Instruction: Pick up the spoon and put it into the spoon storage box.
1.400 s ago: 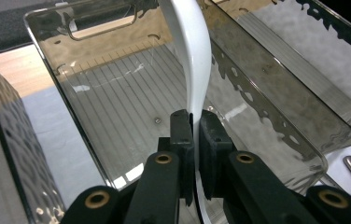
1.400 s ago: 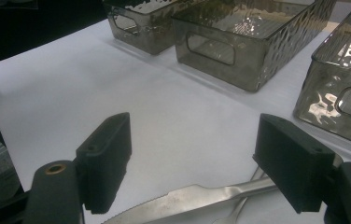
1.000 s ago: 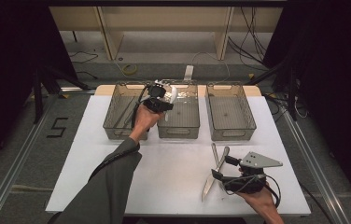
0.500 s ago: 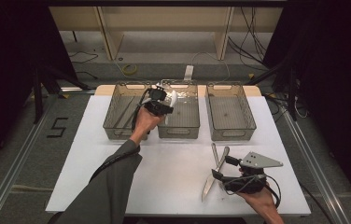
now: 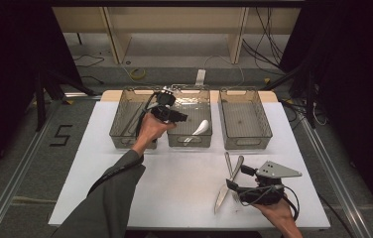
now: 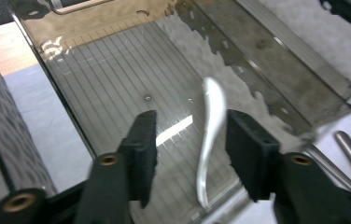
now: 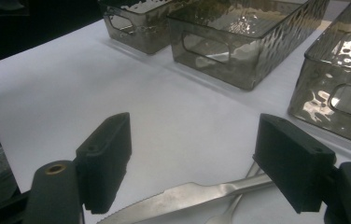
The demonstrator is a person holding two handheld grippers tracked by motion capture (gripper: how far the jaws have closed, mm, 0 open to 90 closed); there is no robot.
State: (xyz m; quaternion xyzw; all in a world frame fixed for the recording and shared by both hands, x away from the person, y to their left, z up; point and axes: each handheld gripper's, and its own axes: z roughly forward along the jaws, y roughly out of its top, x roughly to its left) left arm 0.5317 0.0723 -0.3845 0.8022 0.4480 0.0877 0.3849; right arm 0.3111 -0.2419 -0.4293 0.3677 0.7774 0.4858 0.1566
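My left gripper [image 5: 178, 117] hangs over the middle clear bin [image 5: 190, 98]. Its jaws have just been opening and stand apart, pressing on nothing. A white spoon [image 5: 199, 128] is in that bin; in the left gripper view the spoon [image 6: 211, 126] is blurred, below and between the jaws of the left gripper [image 6: 192, 128]. At the table's front right my right gripper [image 5: 237, 177] is open just above a table knife [image 5: 221, 194]. In the right gripper view the knife [image 7: 178, 196] lies under the wide-open right gripper [image 7: 192, 140].
A left bin [image 5: 125, 124] and a right bin [image 5: 244, 134] flank the middle one at the back of the white table [image 5: 174, 183]. Two metal utensil handles [image 5: 233, 162] lie beside the knife. A person's sleeve [image 5: 110, 193] reaches across the table's left half.
The left gripper's jaws have parted. The white spoon that was at its tips now sits lower in the middle bin. The right hand has kept still.
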